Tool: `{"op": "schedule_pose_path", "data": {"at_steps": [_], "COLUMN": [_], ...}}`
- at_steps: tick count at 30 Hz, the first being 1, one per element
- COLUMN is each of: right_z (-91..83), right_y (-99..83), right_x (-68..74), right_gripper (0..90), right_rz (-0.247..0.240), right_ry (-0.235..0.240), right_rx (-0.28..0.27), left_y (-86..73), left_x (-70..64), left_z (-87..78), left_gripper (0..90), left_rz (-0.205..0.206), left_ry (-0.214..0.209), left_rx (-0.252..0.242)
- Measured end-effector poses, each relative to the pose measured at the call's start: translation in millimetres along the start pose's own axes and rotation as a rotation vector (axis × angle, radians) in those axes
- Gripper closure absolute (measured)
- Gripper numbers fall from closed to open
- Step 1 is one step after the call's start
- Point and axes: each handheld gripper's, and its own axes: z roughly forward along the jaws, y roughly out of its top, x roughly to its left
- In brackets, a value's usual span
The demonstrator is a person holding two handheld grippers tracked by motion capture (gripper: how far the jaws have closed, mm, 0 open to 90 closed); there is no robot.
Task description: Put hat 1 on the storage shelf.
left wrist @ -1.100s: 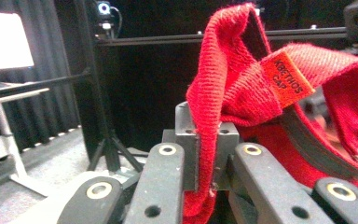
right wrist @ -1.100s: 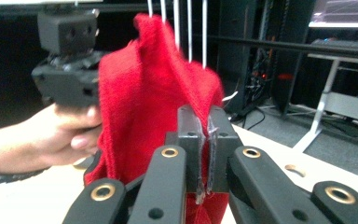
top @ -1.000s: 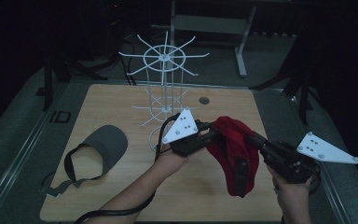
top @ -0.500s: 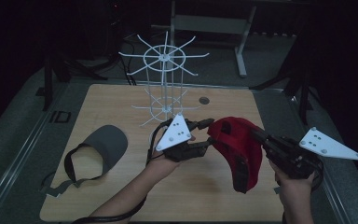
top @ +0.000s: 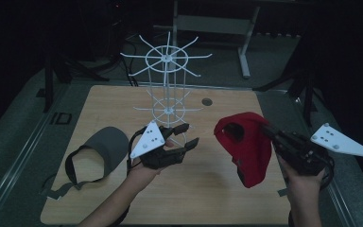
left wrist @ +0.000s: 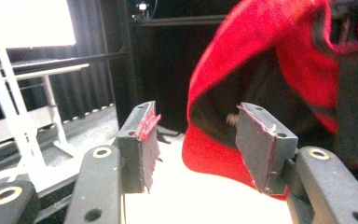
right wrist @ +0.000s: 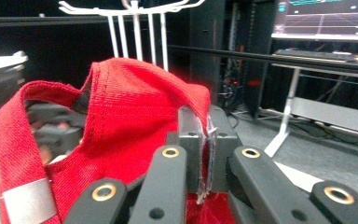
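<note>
A red cap (top: 246, 144) hangs above the table's right half, pinched at its edge by my right gripper (top: 270, 134), which is shut on the fabric (right wrist: 204, 122). My left gripper (top: 185, 138) hovers mid-table, open, with a gap between it and the cap. In the left gripper view the red cap (left wrist: 270, 88) sits just beyond the open jaws, untouched. A white wire hat rack (top: 168, 85) stands behind the left gripper. On the table's left lies a grey visor (top: 101, 150) with straps.
A wooden table (top: 217, 189) has a small round hole (top: 207, 101) near its back edge. Grey floor borders it on both sides. A metal stand (top: 217, 23) is behind the table. Free tabletop lies in front of the grippers.
My left gripper let go of the red cap, opened and drew left. The right gripper carried the cap to the right and lifted it slightly.
</note>
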Motion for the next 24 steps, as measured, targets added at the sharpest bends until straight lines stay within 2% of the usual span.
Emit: {"op": "schedule_pose_path", "data": {"at_steps": [4, 8, 14, 16, 18, 20, 21, 24], "right_z": [1.9, 5.4, 15.0, 19.3, 24.7, 27.7, 33.8, 42.6], "right_y": [4.6, 14.2, 32.9, 39.0, 44.9, 47.6, 52.8, 60.2], "right_x": [-4.9, -10.8, -17.0, -17.2, -17.5, -17.9, -18.0, -18.4], "right_gripper": [86.9, 86.9, 86.9, 86.9, 86.9, 86.9, 86.9, 86.9], "right_rz": [0.003, -0.008, -0.007, -0.008, -0.014, -0.012, -0.013, -0.008], "right_ry": [-0.028, -0.071, -0.098, -0.109, -0.119, -0.121, -0.123, -0.131], "right_rx": [-0.003, -0.008, -0.032, -0.039, -0.038, -0.038, -0.036, -0.039], "left_y": [-10.4, -26.5, -48.4, -54.7, -60.4, -65.6, -68.1, -76.7], "left_x": [0.2, -1.2, -1.9, -2.0, -2.5, -3.4, -4.4, -6.0], "left_z": [-10.9, -21.4, -34.5, -37.5, -40.5, -43.5, -44.7, -48.0], "left_gripper": [48.9, 48.9, 46.2, 45.5, 40.6, 39.9, 32.7, 24.7], "left_rz": [-0.02, -0.026, -0.067, -0.069, -0.072, -0.073, -0.067, -0.06], "left_ry": [-0.001, -0.007, 0.003, 0.012, 0.031, 0.048, 0.067, 0.086], "left_rx": [0.006, 0.033, 0.048, 0.062, 0.072, 0.078, 0.089, 0.124]}}
